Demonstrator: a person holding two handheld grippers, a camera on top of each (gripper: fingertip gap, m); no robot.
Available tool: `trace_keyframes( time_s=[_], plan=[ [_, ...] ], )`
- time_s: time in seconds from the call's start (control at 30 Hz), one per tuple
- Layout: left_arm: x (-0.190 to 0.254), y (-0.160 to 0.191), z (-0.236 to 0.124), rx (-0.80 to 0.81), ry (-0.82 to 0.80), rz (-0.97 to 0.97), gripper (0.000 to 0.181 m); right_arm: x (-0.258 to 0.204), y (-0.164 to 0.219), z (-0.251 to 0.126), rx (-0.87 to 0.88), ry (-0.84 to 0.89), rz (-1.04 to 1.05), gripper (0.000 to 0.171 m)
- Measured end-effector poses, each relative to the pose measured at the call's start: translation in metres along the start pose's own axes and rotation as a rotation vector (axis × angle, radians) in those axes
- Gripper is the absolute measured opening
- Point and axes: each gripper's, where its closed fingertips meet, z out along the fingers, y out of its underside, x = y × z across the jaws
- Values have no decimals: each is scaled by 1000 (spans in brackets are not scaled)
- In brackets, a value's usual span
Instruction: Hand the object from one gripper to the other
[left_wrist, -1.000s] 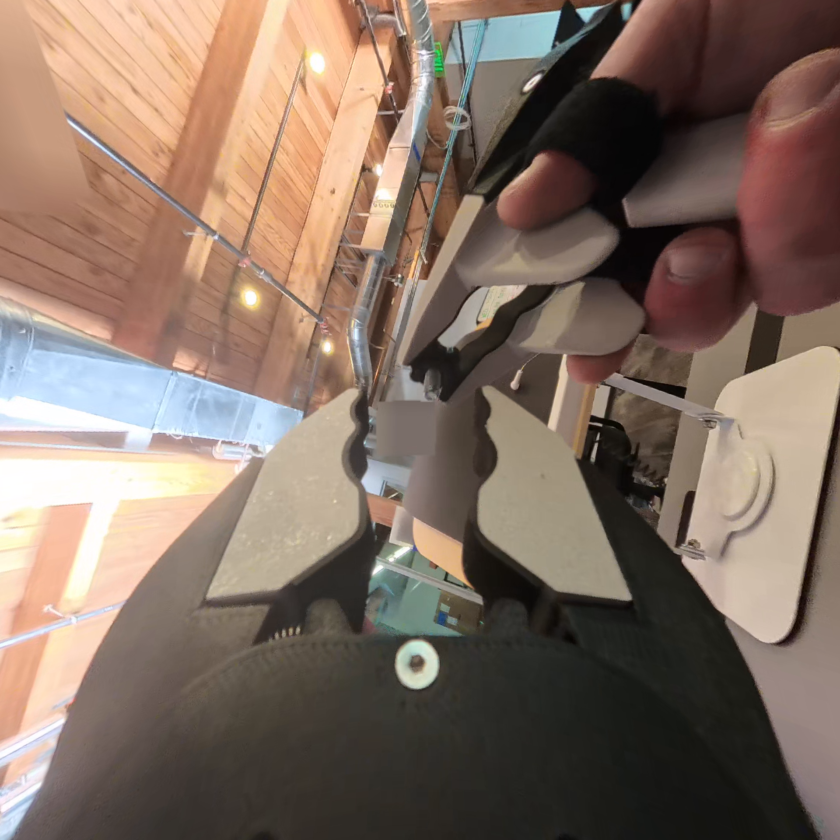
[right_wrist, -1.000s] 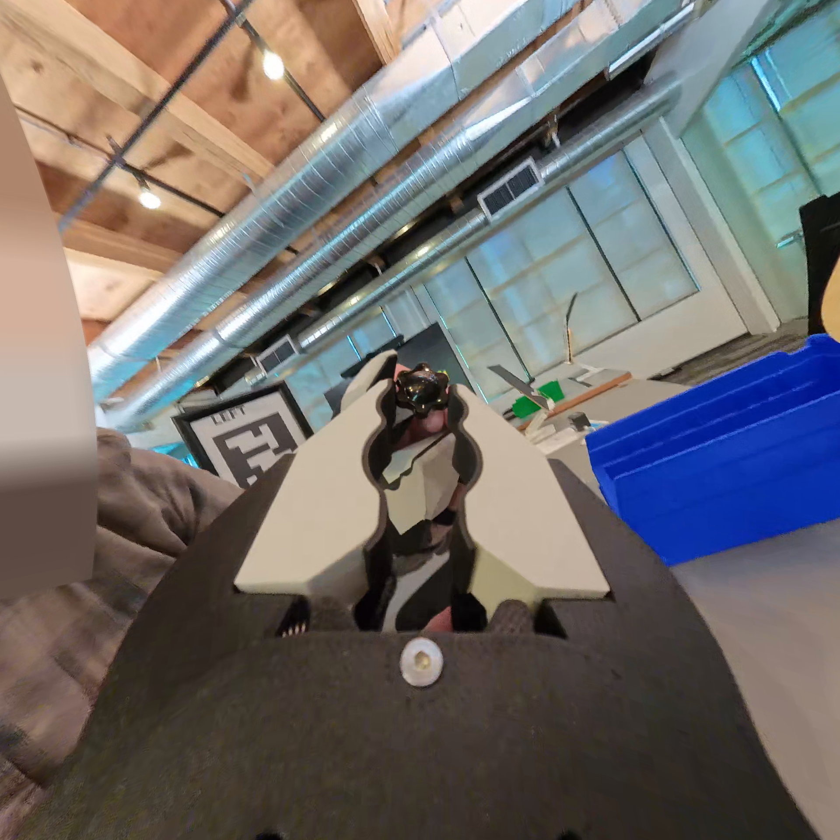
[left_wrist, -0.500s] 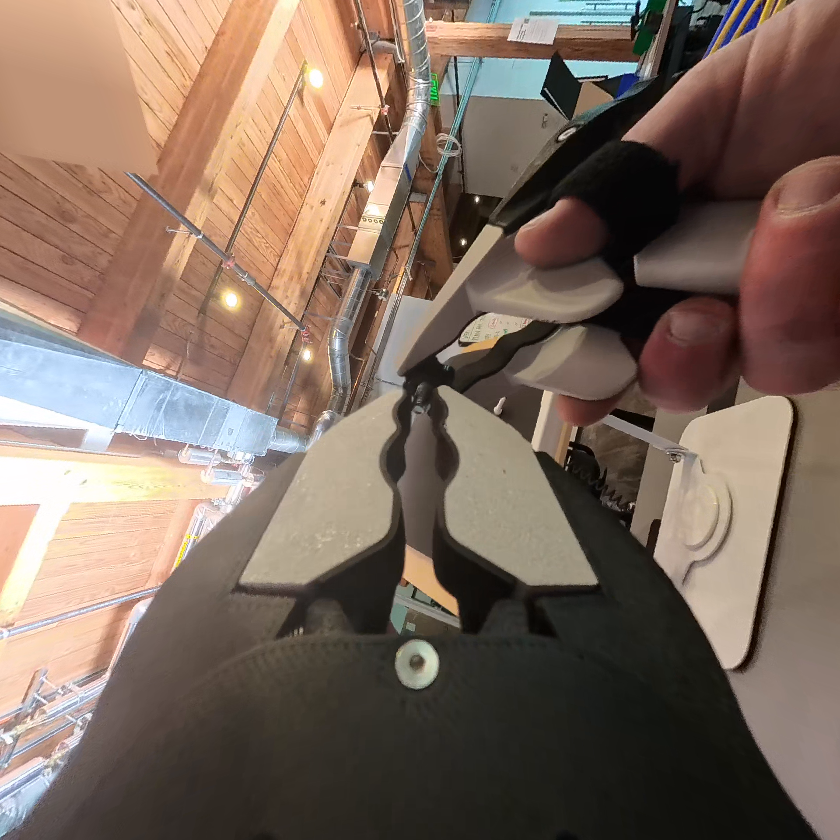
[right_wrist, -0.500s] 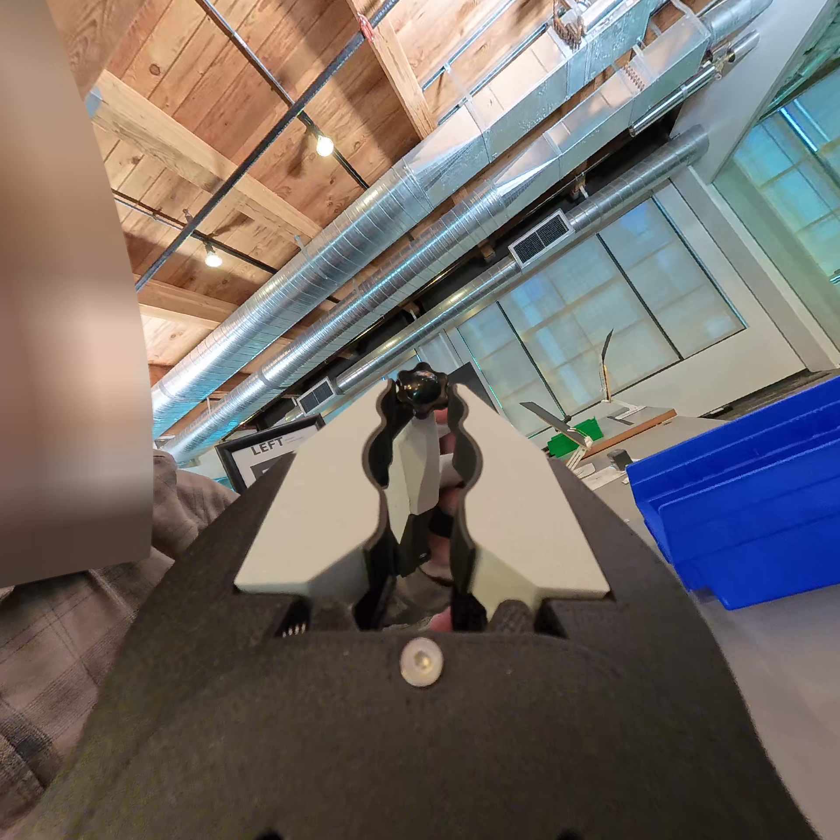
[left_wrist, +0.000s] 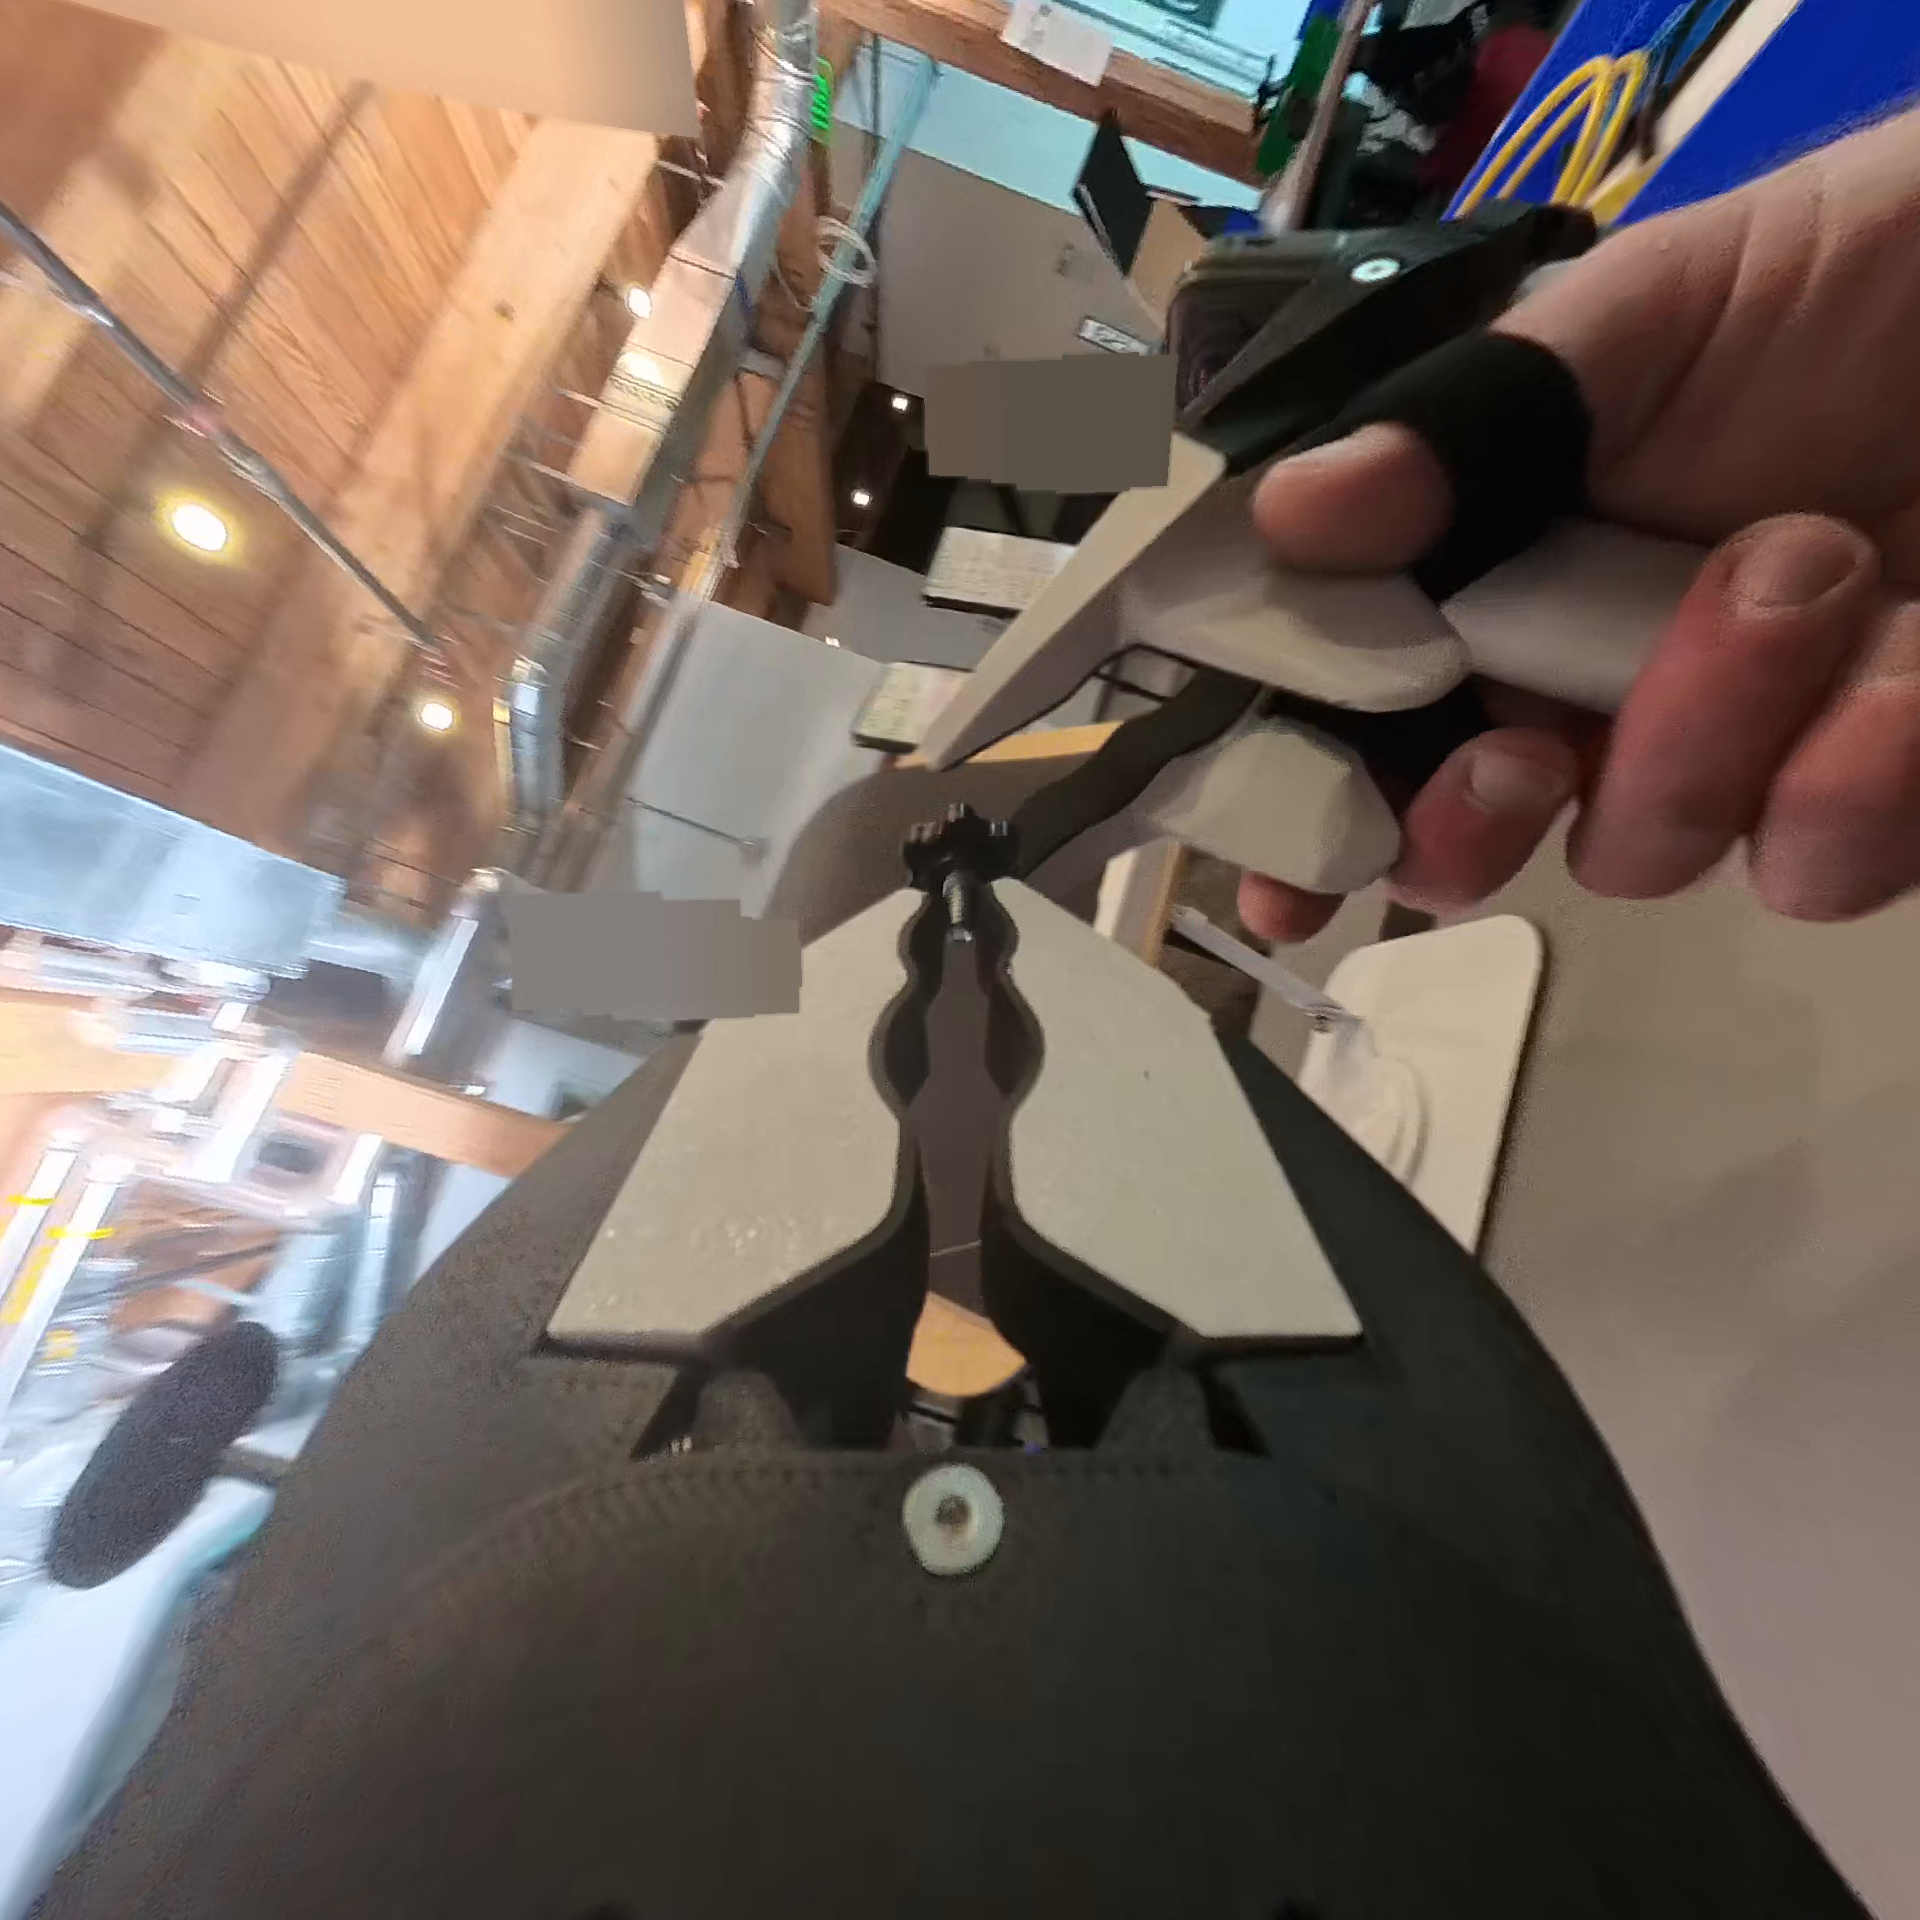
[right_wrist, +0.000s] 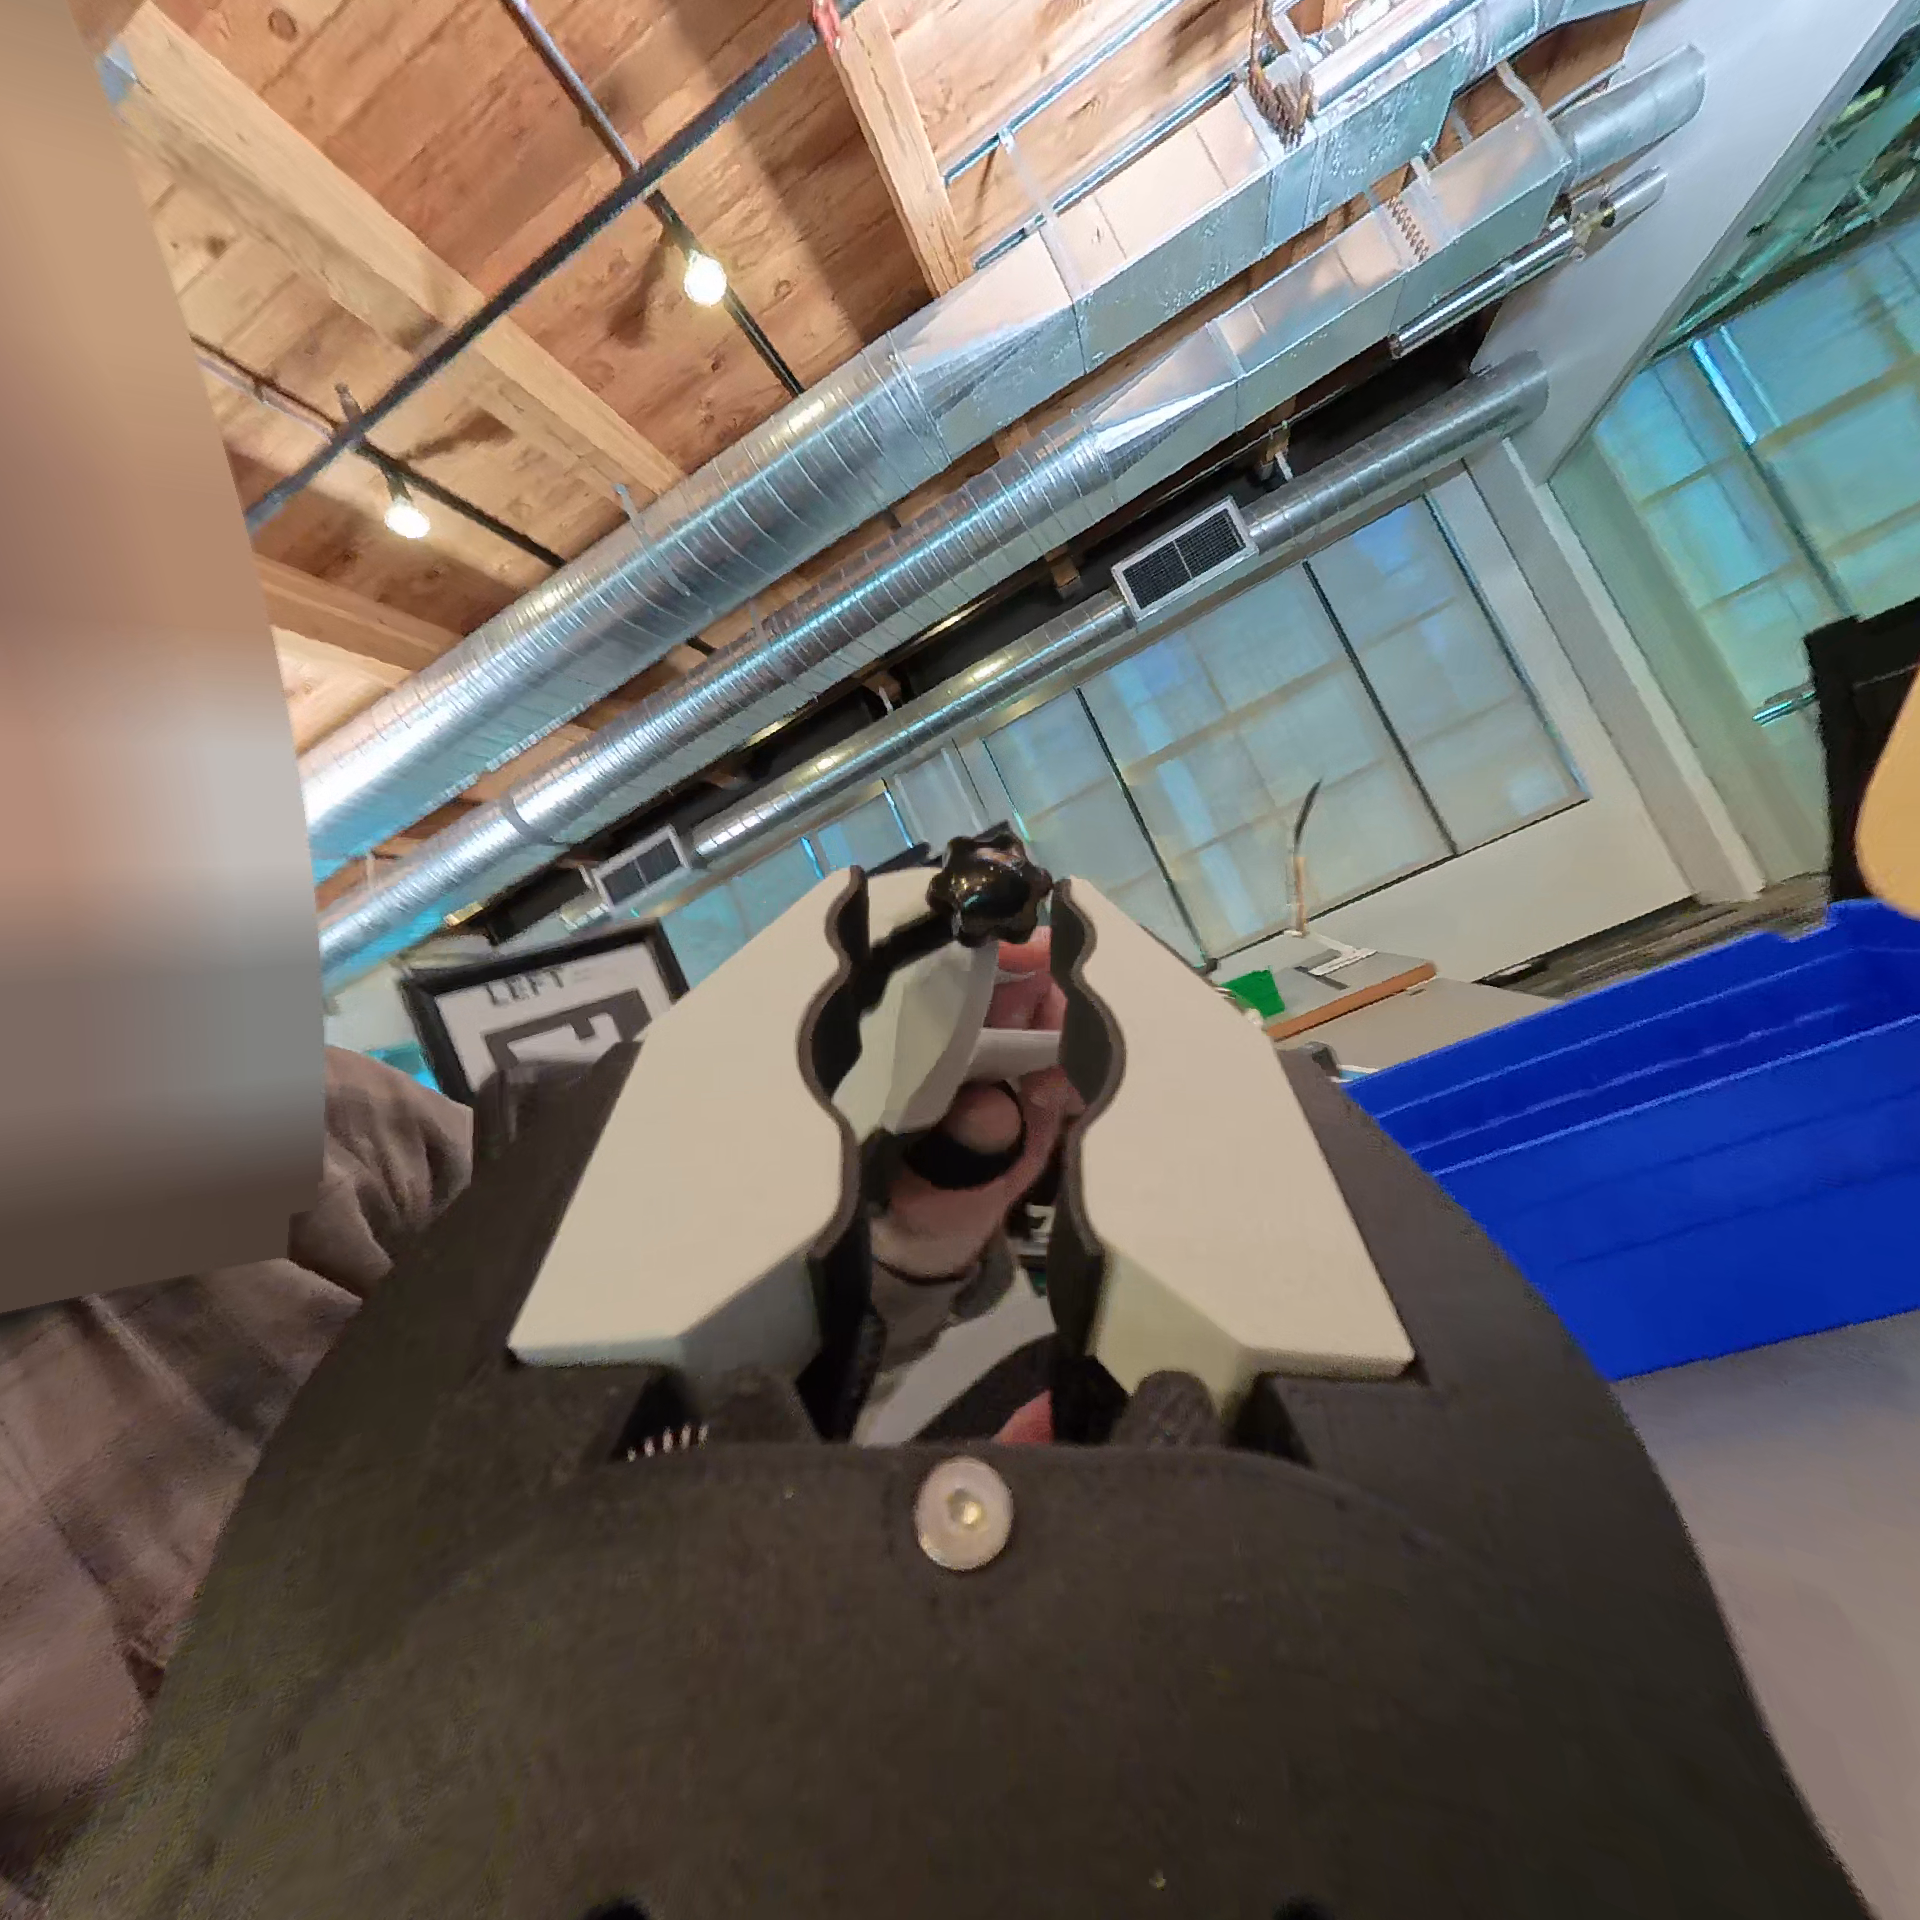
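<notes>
Fingers of the left gripper (left_wrist: 956, 920) are seen pinched on the threaded stem of a small black knob (left_wrist: 954, 844), whose star head stands just past their tips, while the fingers of the right gripper (right_wrist: 961, 920) are parted, with the knob (right_wrist: 982, 902) lying between their tips and no grip evident. The handover is judged to be at its release stage, the knob having been taken by the left side; what is called for next is that the right gripper be drawn straight back without the head being nudged
</notes>
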Motion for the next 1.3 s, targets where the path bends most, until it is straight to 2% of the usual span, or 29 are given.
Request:
trace_keyframes(
  time_s=[0.1,0.2,0.3,0.4,0.6,0.73,0.83,0.93,1.03,1.13,1.3],
  plan=[
    [5,6,-3,-21,233,-109,5,-1,-3,-4,-73,8,-166,34],
    [12,14,-11,-84,497,-214,5,-6,2,-5,-195,22,-433,36],
    [23,19,-24,-161,768,-328,6,-8,16,-6,-360,50,-771,37],
    [34,28,-36,-243,974,-352,6,-7,30,-7,-516,77,-1111,34],
    [41,23,-37,-306,1207,-508,5,13,58,-14,-827,122,-1690,33],
    [43,19,-36,-323,1366,-687,5,18,55,-10,-821,190,-2028,36],
    [42,17,-32,-307,1449,-801,5,18,54,-7,-764,227,-2101,41],
    [40,8,-31,-200,1523,-885,5,18,51,-2,-671,300,-2107,54],
    [36,-3,-32,-73,1588,-963,5,21,47,-1,-601,379,-2134,58],
    [29,-14,-30,48,1618,-1066,5,20,39,0,-540,432,-2143,51],
    [34,-16,-31,112,1655,-1138,5,17,34,0,-497,460,-2144,35]
  ],
)
